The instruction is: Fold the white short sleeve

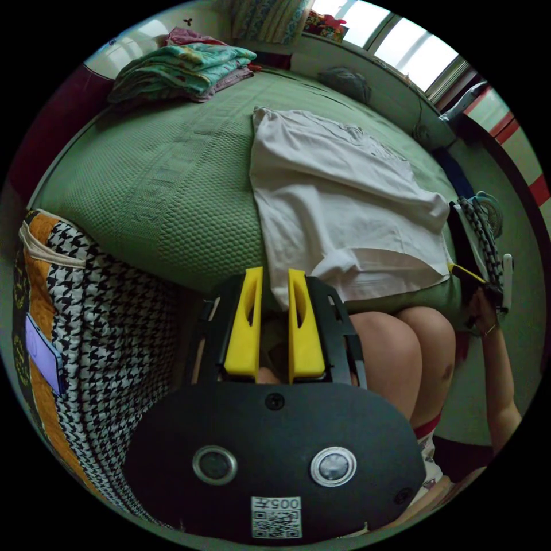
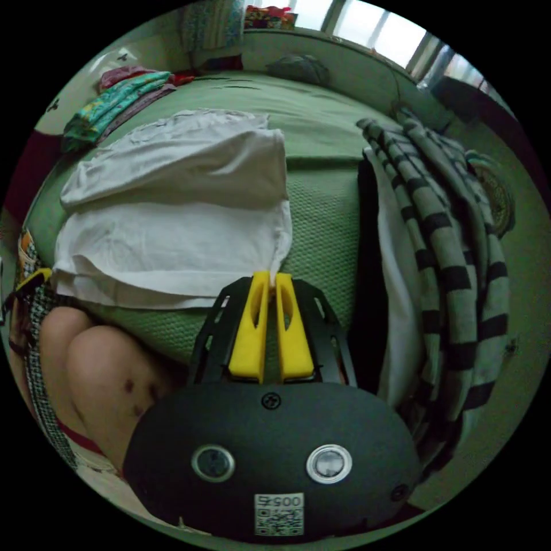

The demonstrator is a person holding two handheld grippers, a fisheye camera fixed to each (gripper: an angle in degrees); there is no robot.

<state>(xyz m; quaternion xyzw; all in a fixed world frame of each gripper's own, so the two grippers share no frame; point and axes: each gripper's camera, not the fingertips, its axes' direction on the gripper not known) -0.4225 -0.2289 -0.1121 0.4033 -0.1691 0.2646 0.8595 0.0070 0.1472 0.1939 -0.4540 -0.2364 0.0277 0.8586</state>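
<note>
The white short sleeve shirt point(image 1: 344, 218) lies on the green bed cover point(image 1: 172, 183), with one part folded over on top point(image 2: 183, 155). My right gripper point(image 2: 271, 276) is at the shirt's near corner, at the bed's front edge. Its yellow jaws are shut on a thin tip of white cloth. That same gripper point(image 1: 470, 278) appears at the shirt's far corner in the left gripper view. My left gripper point(image 1: 274, 272) hovers just off the bed's edge beside the shirt's other near corner, open, with nothing between the jaws.
A stack of folded colourful clothes point(image 1: 183, 66) sits at the bed's back. A striped garment pile point(image 2: 447, 229) hangs beside the bed. A houndstooth bag point(image 1: 97, 321) stands near the left gripper. The person's knees point(image 1: 402, 350) press against the bed front.
</note>
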